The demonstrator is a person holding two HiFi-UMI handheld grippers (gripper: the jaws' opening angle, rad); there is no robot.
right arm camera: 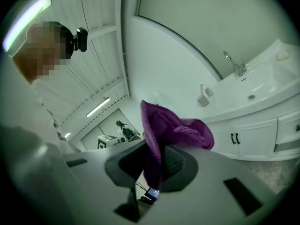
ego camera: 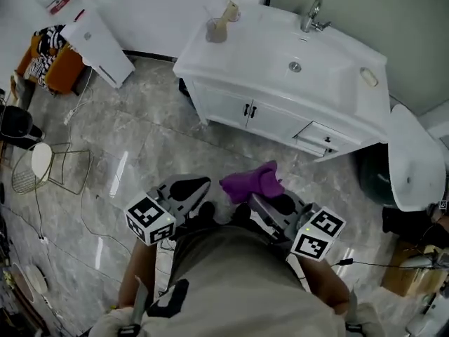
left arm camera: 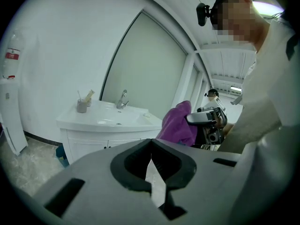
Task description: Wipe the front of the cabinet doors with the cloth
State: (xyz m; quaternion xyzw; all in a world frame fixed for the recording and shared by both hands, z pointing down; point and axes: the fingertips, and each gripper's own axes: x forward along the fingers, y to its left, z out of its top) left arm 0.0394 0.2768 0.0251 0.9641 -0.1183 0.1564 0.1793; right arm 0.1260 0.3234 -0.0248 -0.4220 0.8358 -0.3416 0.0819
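The white vanity cabinet [ego camera: 280, 83] stands ahead across the marble floor. Its two doors [ego camera: 245, 111] have black handles and are shut. They also show in the right gripper view as the doors [right arm camera: 241, 137], and in the left gripper view the cabinet [left arm camera: 91, 144] is at the lower left. My right gripper [ego camera: 261, 201] is shut on a purple cloth [ego camera: 251, 181], which bunches up above the jaws as the cloth [right arm camera: 171, 125]. My left gripper [ego camera: 196, 188] is held beside it, shut and with nothing in it. Both grippers are well short of the cabinet.
A cup with brushes [ego camera: 219, 25] and a faucet [ego camera: 312, 14] are on the vanity top. A toilet [ego camera: 415, 161] stands to the right. A white panel [ego camera: 104, 42] leans at the back left. A wire stool [ego camera: 55, 167] and a cable are on the floor at the left.
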